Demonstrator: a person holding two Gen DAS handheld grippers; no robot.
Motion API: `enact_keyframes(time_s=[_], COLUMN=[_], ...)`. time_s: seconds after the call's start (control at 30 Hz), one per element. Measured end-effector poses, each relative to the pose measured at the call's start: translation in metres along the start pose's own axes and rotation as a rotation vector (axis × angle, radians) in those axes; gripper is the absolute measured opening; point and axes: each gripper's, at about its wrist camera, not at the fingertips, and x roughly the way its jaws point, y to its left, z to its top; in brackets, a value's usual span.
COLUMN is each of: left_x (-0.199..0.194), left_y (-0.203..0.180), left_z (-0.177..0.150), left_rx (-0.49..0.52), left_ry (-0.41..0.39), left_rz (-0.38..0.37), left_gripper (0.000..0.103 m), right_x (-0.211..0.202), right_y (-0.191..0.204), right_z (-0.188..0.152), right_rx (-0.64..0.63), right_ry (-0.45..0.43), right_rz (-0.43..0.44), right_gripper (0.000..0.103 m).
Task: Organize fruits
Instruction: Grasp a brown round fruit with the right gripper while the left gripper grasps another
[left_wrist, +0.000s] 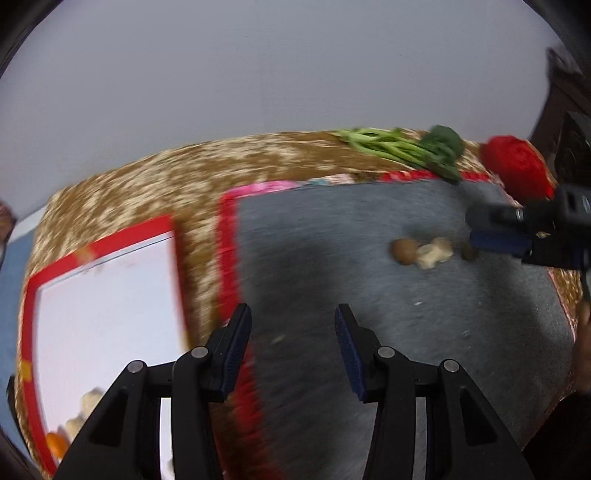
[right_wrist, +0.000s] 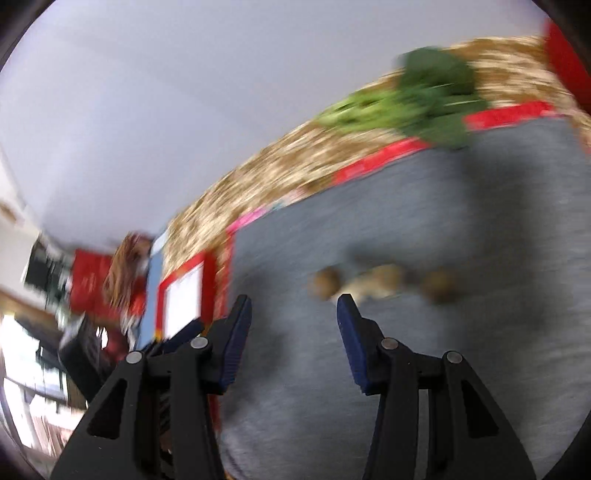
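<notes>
Two handheld grippers hover over a grey mat (left_wrist: 369, 295) with a red border, spread on a brown-and-cream patterned tablecloth (left_wrist: 147, 184). The left gripper (left_wrist: 293, 321) hangs with its jaws wide apart and nothing between them, above the mat's left edge. The right gripper (right_wrist: 293, 314) is likewise spread wide and empty; in the left wrist view it reaches in from the right, low over the mat.

On the mat's far right part lie three small items in a row: a round brown fruit (left_wrist: 404, 250), a pale knobbly piece (left_wrist: 434, 253) touching it, and a second small brown fruit (left_wrist: 469, 253) just beside the right gripper's tip. In the right wrist view the same row is smeared by motion blur.

To the left of the mat sits a white tray with a red rim (left_wrist: 99, 317); an orange fruit (left_wrist: 57, 445) and pale pieces (left_wrist: 86, 410) rest in its near corner. A bunch of leafy greens (left_wrist: 406, 147) lies across the mat's far edge, and a red object (left_wrist: 517, 166), too blurred to identify, sits at the far right corner.
</notes>
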Motion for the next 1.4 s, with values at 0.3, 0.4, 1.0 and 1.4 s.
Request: enact_keyframes(time_s=[0.3, 0.4, 1.0, 1.4], left_x=[0.035, 0.039, 0.07, 0.077], left_y=[-0.037, -0.051, -0.065, -0.069], left_z=[0.016, 0.021, 0.034, 0.029], left_rx=[0.067, 0.118, 0.092, 0.186], left_ry=[-0.021, -0.054, -0.045, -0.007], left_rz=[-0.046, -0.045, -0.183, -0.126], left_gripper=[0.047, 0.047, 0.036, 0.038], right_x=[-0.017, -0.016, -0.002, 0.024], right_y=[-0.057, -0.056, -0.06, -0.043], right_z=[0.007, 0.008, 0.013, 0.01], right_rx=[0.174, 0.16, 0.133, -0.023], right_ry=[0.007, 0.014, 0.015, 0.054], right_rz=[-0.085, -0.09, -0.156, -0.322], right_gripper=[0.05, 0.05, 0.05, 0.041])
